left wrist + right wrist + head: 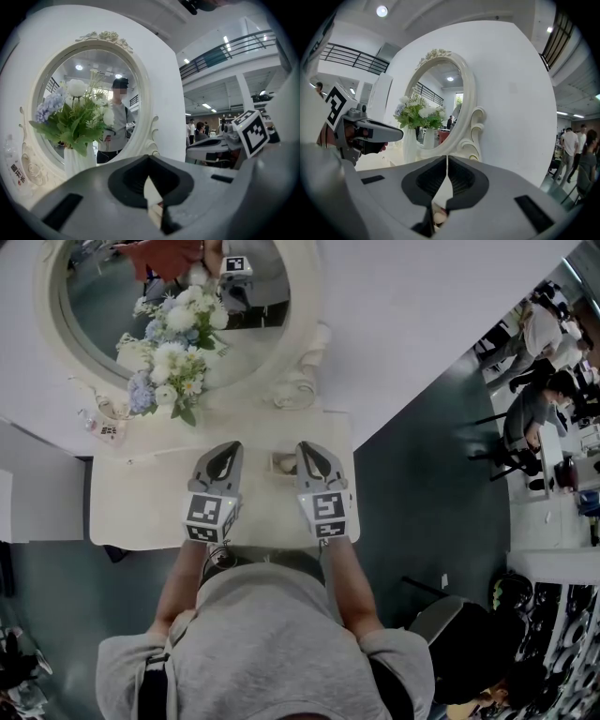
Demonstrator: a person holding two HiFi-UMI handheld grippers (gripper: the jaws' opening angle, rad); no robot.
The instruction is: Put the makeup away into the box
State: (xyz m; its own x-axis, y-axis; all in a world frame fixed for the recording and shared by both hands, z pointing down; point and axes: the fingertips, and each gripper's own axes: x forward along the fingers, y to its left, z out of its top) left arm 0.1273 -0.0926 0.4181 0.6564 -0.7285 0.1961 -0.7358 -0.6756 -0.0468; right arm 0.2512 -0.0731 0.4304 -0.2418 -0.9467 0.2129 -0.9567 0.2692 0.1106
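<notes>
Cream table [141,512] holds a small cream box [284,463] — grey left gripper [229,448] and right gripper [306,448] sit beside it, squeezed shut, empty — move gently.

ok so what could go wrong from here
The small box sits between the left tongs and right tongs, closer to the right; a sideways swing could knock it.
The flower bouquet stands ahead of the left tongs; reaching forward might tip it.
Both tongs are shut, so pushing on may shove things instead of gripping them.
</notes>
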